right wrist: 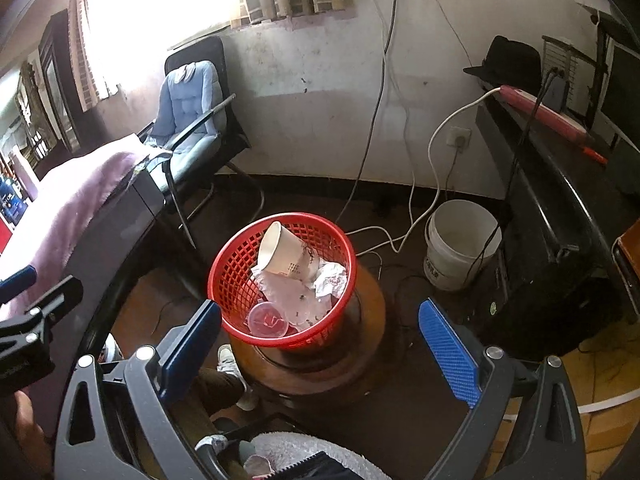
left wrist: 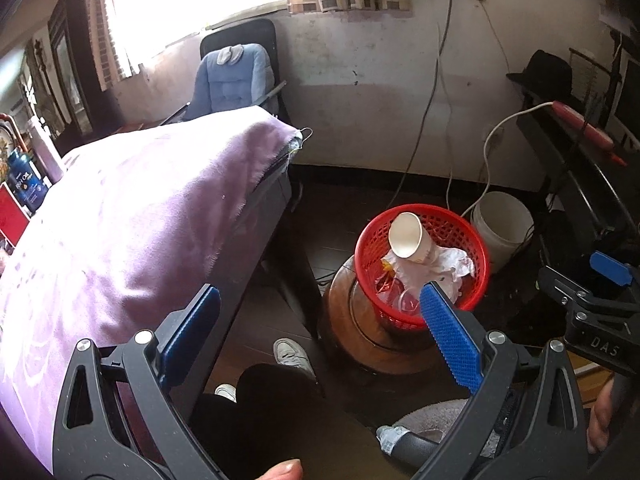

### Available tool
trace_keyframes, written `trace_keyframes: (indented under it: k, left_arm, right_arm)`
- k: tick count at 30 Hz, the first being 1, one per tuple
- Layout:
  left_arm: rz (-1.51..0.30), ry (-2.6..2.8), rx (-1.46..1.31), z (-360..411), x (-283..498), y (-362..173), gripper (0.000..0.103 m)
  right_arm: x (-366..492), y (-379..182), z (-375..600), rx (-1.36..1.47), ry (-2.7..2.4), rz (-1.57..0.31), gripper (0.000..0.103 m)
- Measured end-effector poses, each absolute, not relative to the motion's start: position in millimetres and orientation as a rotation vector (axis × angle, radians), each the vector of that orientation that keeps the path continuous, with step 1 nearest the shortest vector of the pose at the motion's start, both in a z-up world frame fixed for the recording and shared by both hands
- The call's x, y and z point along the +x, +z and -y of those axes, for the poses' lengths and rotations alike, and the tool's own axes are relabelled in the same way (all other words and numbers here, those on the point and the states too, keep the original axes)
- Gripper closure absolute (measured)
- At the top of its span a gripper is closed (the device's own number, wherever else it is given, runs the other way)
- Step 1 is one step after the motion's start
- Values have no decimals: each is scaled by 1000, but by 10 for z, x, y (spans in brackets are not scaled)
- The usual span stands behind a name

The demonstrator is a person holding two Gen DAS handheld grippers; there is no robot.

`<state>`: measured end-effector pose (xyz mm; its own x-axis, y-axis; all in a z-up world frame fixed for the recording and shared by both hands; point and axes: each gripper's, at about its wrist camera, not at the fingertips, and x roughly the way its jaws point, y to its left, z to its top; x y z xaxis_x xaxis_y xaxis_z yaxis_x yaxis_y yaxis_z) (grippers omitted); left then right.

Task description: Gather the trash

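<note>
Both grippers stand with jaws spread wide and nothing between them. The left gripper (left wrist: 316,320) hangs over the gap between the purple-draped bench (left wrist: 132,216) and the basket, its right pad crossing the basket's near rim in that view. The right gripper (right wrist: 320,322) hangs just in front of the basket, which shows between its 2 blue pads.

The red mesh basket (right wrist: 228,280) sits on a round wooden stool (right wrist: 372,320) on the dark floor. Inside it, 1 white paper cup (right wrist: 286,254) leans tilted against the far-left wall, mouth up and to the left. Crumpled paper (right wrist: 332,280) lies to the cup's right, and a clear plastic lid (right wrist: 267,319) rests at the near side.

Beyond the basket to the right, a white bucket (right wrist: 460,248) stands on the floor beside a black desk (right wrist: 560,216). A chair with a blue cushion (right wrist: 188,108) stands by the far wall under the window.
</note>
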<state>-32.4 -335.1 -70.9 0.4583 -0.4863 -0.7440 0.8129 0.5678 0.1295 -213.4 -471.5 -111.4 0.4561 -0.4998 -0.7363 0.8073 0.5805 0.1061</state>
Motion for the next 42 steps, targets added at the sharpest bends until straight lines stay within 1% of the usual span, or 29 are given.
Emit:
trace_keyframes:
  k: [4,8,20,29,38,42]
  left_arm:
    - [-737,-843,536,3379,-323,-792,7]
    - [-751,-852,550,3374,-312,-844,7]
    - [-734,-862,553,3353,-340,-832,7]
    - [-744,-866,561,3399,-361,-857,7]
    - [-781,-888,548,3431,-319,-875,7]
    - [-765,-896,557,3441,-356,-870,7]
  right_arm:
    - [-2010,-1096,4612,369,-879,-741,6]
    - [-1905,-1084,4501,310,-834,-748,6]
    - [-1875,-1085,4457,302,-822,-746,6]
    - [-1969,-1114,4561,405,-815,-717,6]
    - [-1975,-1130,4574,408,-814,-719,6]
    - [-1970,-1132,4572,408,-814,-719,6]
